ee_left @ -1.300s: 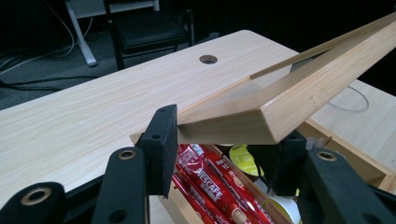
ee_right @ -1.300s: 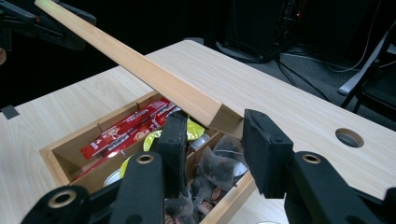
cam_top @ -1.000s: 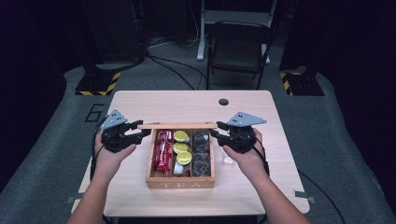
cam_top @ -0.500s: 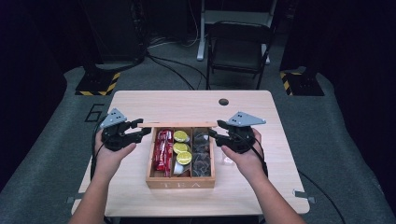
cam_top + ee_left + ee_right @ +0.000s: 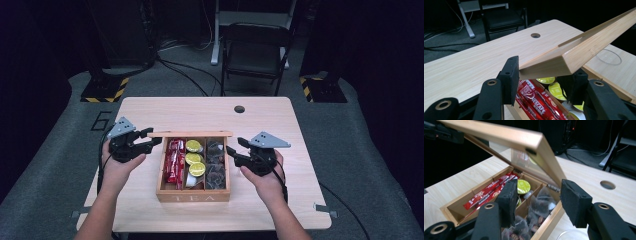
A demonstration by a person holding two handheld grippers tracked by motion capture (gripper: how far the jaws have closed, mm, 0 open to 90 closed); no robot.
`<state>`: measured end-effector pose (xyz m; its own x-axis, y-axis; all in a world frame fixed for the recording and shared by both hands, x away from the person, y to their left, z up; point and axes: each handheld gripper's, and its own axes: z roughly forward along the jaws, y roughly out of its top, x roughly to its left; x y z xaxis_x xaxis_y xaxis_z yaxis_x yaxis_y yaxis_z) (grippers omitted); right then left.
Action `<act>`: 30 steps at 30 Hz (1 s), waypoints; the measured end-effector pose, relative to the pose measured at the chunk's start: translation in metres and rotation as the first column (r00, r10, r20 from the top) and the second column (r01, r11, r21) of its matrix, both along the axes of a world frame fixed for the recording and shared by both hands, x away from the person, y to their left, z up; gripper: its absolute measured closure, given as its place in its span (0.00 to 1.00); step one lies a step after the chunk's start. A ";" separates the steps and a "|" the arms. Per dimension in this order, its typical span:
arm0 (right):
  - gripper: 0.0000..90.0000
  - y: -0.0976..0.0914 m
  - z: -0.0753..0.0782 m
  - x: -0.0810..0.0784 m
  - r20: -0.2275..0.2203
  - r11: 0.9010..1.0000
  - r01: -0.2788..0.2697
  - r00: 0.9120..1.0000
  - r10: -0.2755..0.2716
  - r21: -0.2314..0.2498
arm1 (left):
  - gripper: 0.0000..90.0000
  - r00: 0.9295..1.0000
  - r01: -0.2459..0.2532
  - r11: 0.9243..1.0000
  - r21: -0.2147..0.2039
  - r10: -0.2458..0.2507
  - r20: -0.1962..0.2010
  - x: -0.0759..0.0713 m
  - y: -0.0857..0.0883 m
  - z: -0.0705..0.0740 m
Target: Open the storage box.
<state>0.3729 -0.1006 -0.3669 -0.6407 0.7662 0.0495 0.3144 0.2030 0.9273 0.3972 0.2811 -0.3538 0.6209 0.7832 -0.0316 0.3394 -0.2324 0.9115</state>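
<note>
2 claws work the tea box (image 5: 192, 192): left claw (image 5: 541, 75) pinches the raised lid (image 5: 579, 53) corner, right claw (image 5: 536, 200) gapes empty, so any slip slams it onto the bench (image 5: 280, 120).

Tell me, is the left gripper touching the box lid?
Touching. The left gripper view shows the left gripper with both pads pressed against the corner of the raised wooden lid.

Two black grippers, left gripper (image 5: 152, 141) and right gripper (image 5: 233, 150): grey three-cornered top plates, black trailing cables, brass-ringed screw holes, flat black pads (image 5: 507, 200). Forearms bare, unsleeved.
</note>
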 end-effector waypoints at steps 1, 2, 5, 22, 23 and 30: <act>0.53 -0.001 -0.002 0.000 -0.003 1.000 0.000 1.000 0.000 0.002 | 0.58 1.000 0.001 1.000 0.001 -0.001 -0.001 0.000 0.000 0.000; 0.53 -0.001 -0.005 0.000 -0.012 1.000 -0.005 1.000 0.005 0.007 | 0.58 1.000 0.001 1.000 0.001 -0.001 -0.001 0.000 0.000 0.000; 0.53 0.000 -0.015 -0.001 -0.032 1.000 -0.025 0.999 0.024 -0.008 | 0.58 1.000 0.001 1.000 0.003 -0.001 -0.002 -0.001 0.000 0.000; 0.52 0.010 -0.060 -0.003 -0.093 0.994 -0.079 0.993 0.071 -0.078 | 0.58 1.000 0.000 1.000 0.006 0.000 -0.008 -0.002 0.000 -0.001; 0.51 0.010 -0.061 -0.003 -0.095 0.993 -0.083 0.993 0.075 -0.081 | 0.58 1.000 -0.001 1.000 0.006 0.001 -0.006 -0.002 0.000 -0.001; 0.50 0.016 -0.069 -0.002 -0.108 0.991 -0.091 0.991 0.080 -0.095 | 0.58 1.000 0.001 1.000 0.008 -0.001 -0.003 -0.003 0.000 -0.002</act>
